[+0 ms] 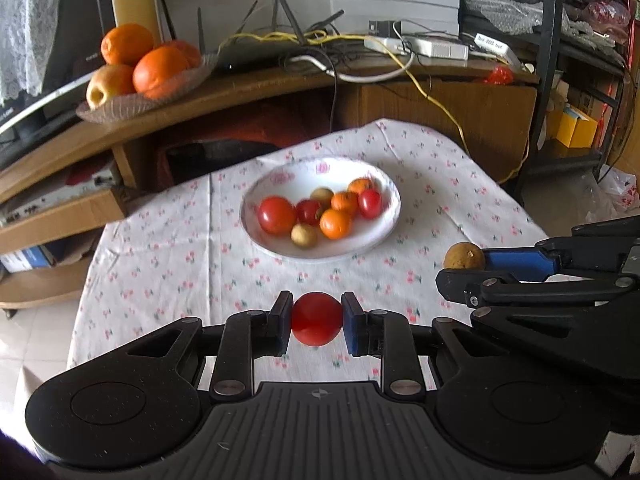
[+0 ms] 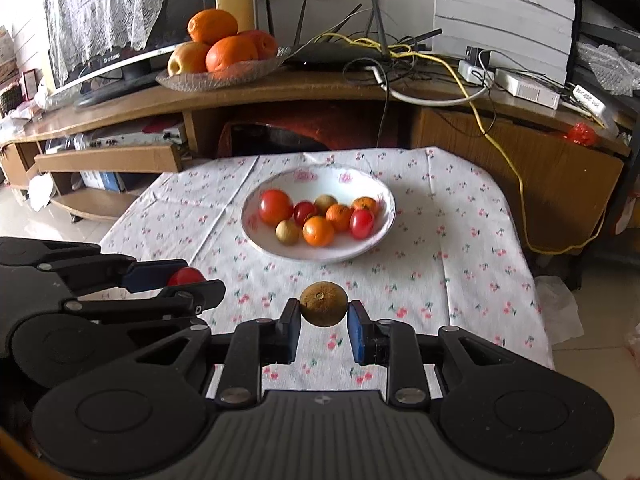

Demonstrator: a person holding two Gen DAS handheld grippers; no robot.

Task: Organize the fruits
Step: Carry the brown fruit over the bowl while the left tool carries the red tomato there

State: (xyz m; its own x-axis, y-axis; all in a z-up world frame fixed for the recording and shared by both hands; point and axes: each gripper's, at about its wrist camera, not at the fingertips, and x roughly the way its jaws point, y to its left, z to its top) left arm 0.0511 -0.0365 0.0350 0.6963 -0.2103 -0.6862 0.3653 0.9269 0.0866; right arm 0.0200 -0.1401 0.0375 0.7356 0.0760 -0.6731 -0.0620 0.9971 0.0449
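My left gripper (image 1: 316,320) is shut on a red tomato (image 1: 316,319), held above the near part of the floral tablecloth (image 1: 160,264). My right gripper (image 2: 323,312) is shut on a small brown round fruit (image 2: 323,303), level with the left one and to its right. Each gripper shows in the other's view: the right gripper (image 1: 466,266) with the brown fruit (image 1: 464,256), the left gripper (image 2: 188,280) with the tomato (image 2: 186,276). Ahead sits a white bowl (image 1: 384,236) (image 2: 372,240) with several tomatoes, small oranges and brown fruits.
Behind the table runs a wooden TV stand (image 2: 280,88) carrying a glass dish (image 2: 216,78) of large oranges and an apple, a router and tangled cables (image 2: 400,52). A yellow cable (image 2: 516,184) hangs at the right. Tiled floor lies either side.
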